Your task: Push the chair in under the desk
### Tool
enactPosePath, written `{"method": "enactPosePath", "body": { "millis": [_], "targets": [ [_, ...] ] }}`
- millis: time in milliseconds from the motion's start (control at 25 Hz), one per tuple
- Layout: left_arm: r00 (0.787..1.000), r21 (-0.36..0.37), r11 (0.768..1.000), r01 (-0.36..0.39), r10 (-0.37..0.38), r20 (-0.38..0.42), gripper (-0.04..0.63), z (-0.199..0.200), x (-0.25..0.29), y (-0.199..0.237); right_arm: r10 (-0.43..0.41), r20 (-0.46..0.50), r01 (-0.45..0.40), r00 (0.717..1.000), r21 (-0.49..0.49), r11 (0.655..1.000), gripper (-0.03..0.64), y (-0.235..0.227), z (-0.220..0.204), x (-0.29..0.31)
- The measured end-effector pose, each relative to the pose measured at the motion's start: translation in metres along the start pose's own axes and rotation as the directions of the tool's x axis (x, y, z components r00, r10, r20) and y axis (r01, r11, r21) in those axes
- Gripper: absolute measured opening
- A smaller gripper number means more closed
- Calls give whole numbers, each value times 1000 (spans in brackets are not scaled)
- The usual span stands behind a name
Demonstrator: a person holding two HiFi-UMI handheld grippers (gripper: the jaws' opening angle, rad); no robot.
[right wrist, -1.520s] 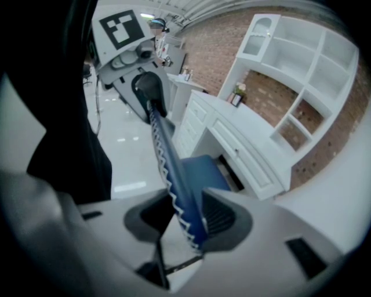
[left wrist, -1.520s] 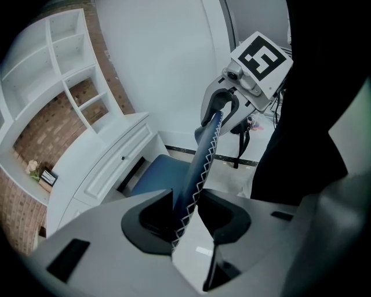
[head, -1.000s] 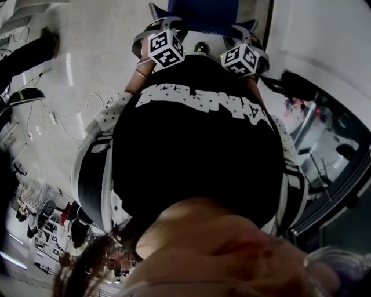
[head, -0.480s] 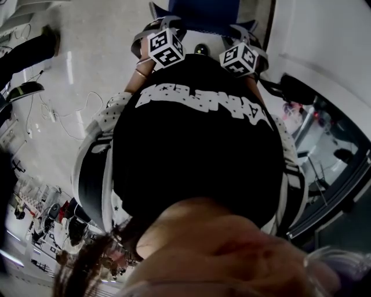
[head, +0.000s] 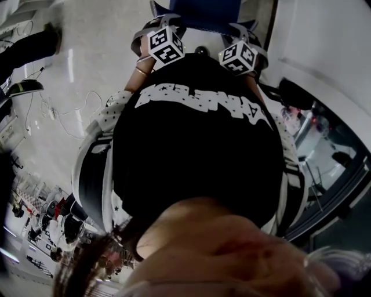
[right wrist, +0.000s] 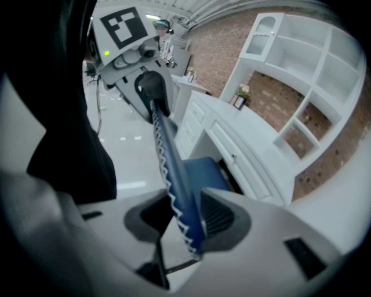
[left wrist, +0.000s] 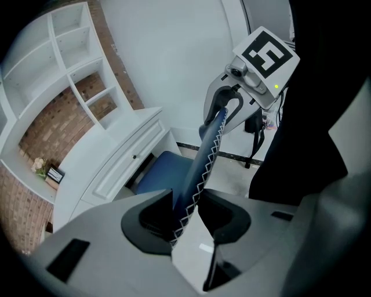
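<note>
The blue chair's back (left wrist: pixel 206 155), edged with white zigzag stitching, runs between the jaws of both grippers. My left gripper (left wrist: pixel 185 216) is shut on one end of its top edge. My right gripper (right wrist: pixel 186 216) is shut on the other end. In the left gripper view the right gripper (left wrist: pixel 225 109) clamps the far end, and in the right gripper view the left gripper (right wrist: pixel 149 88) does the same. The blue seat (left wrist: pixel 157 178) (right wrist: pixel 204 169) sits partly under the white desk (left wrist: pixel 119 152) (right wrist: pixel 235 134). In the head view my black-shirted torso hides the jaws; only the marker cubes (head: pixel 165 46) (head: pixel 239 56) and the chair (head: pixel 203 13) show.
White shelves (left wrist: pixel 69 64) (right wrist: pixel 301 64) hang on a brick wall above the desk. A small frame and flowers (left wrist: pixel 49 171) stand on the desktop. Cables (head: pixel 58 113) lie on the floor at the left, near another person's dark shoe and leg (head: pixel 35 43).
Both marker cubes and the chair back have edged slightly toward the top of the head view. Both grips look the same.
</note>
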State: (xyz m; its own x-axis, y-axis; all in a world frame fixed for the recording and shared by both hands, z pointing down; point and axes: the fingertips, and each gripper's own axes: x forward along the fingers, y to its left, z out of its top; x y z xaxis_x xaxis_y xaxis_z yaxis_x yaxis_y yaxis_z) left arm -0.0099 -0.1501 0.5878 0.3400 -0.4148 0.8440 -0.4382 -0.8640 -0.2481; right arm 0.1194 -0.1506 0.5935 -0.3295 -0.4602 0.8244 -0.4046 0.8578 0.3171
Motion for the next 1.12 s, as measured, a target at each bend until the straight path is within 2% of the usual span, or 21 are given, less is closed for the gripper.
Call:
{"method": "enactPosePath", "body": {
  "millis": [560,1120],
  "targets": [
    [1000,-2,1000,-24,24,-2,166,5,5,13,0,17,1,1000,-14,1000,149,-13,2,7],
    [1000,21,1000,23,-23,-8,164,2,13,43,-25,-34,26,999,26,999,149,-30,20,21]
  ]
}}
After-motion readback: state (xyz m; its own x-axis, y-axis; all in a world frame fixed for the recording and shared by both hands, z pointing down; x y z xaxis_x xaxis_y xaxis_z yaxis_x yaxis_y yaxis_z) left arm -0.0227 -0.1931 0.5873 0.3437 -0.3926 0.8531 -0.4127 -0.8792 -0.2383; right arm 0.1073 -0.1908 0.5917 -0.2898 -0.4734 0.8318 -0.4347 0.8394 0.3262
